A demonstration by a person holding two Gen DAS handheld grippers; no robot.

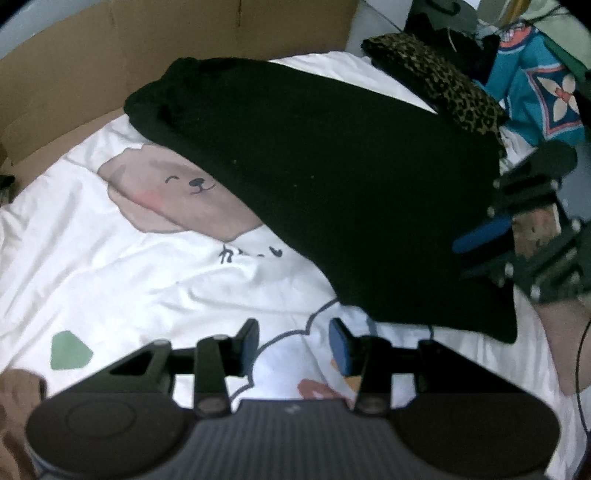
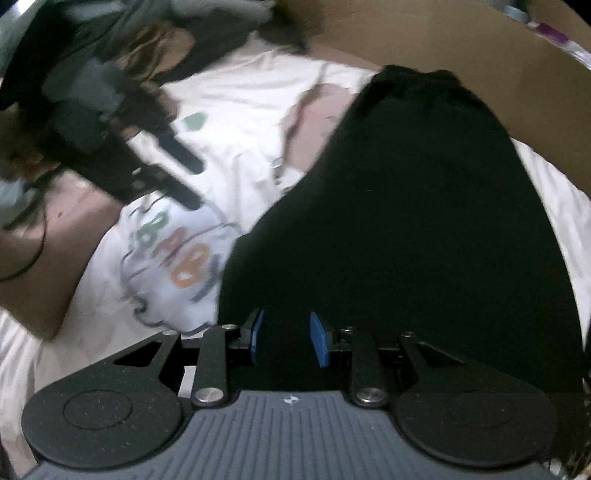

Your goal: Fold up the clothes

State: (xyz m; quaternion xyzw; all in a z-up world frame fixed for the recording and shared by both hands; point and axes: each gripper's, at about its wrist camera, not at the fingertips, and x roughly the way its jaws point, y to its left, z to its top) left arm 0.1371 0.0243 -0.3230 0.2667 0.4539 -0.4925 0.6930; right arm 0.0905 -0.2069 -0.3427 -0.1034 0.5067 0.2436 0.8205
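Note:
A black garment [image 1: 332,177] lies folded lengthwise across a white bed sheet [image 1: 110,266] printed with a bear. My left gripper [image 1: 295,347] hovers over the bare sheet just short of the garment's near edge, jaws open, nothing between its blue pads [image 1: 341,349]. In the right wrist view the black garment [image 2: 406,221] fills the middle and right. My right gripper [image 2: 288,339] is over its near end, open, with only cloth showing below the gap. The right gripper [image 1: 517,229] also shows at the garment's right edge, and the left gripper [image 2: 192,181] appears blurred at upper left.
A cardboard wall [image 1: 184,40] borders the far side of the bed. A leopard-print cloth [image 1: 443,77] and a teal patterned cloth [image 1: 535,96] lie beyond the garment's far right end. Dark clothes [image 2: 203,33] are piled at the back. Colourful lettering [image 2: 173,254] is printed on the sheet.

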